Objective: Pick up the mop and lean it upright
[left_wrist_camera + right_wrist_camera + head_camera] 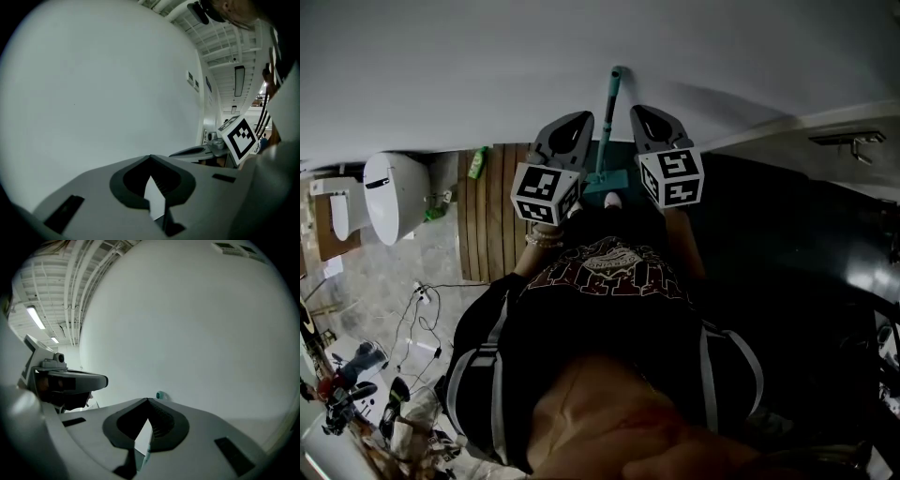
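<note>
Mop (613, 117) upright against the wall (469, 66), between two tools

Left tool (582, 119) and right tool (638, 112) both pressed together, pinching nothing; mop head (606, 184) at the floor's (759, 225) far edge, below the wall.

Mop (607, 131), slatted mat (492, 225) on floor (384, 281)

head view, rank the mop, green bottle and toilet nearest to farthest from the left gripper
1. mop, just right of the left gripper
2. green bottle, off to its left
3. toilet, farthest left
</note>
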`<state>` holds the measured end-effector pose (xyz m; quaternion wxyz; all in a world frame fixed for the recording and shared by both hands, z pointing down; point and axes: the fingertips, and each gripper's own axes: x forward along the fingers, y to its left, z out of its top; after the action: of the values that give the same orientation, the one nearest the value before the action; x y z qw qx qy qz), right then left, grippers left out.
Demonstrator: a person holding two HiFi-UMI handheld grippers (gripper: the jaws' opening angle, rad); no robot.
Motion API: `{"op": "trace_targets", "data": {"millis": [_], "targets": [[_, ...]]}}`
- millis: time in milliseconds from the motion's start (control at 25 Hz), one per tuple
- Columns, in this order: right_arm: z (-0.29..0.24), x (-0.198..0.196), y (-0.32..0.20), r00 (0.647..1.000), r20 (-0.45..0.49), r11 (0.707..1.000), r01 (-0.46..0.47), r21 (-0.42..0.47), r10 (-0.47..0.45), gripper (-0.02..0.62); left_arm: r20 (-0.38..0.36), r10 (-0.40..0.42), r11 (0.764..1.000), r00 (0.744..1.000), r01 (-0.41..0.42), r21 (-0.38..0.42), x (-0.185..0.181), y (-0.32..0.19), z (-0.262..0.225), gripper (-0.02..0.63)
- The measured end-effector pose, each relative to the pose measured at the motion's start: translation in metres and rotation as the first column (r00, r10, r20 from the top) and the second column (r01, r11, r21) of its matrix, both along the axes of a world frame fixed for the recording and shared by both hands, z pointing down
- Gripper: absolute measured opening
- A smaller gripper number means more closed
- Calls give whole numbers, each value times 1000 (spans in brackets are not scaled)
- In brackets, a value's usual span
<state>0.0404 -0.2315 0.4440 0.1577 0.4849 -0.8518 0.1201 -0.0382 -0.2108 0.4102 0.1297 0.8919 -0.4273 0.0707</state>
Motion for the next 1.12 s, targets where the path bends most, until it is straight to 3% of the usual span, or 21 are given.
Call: {"op": "trace_targets", "data": {"millis": [1120], "targets": [[-19,9,49,999,22,999,30,-14,-29,20,5,32,999,999,-32,-34,22,20,5,46]]}}
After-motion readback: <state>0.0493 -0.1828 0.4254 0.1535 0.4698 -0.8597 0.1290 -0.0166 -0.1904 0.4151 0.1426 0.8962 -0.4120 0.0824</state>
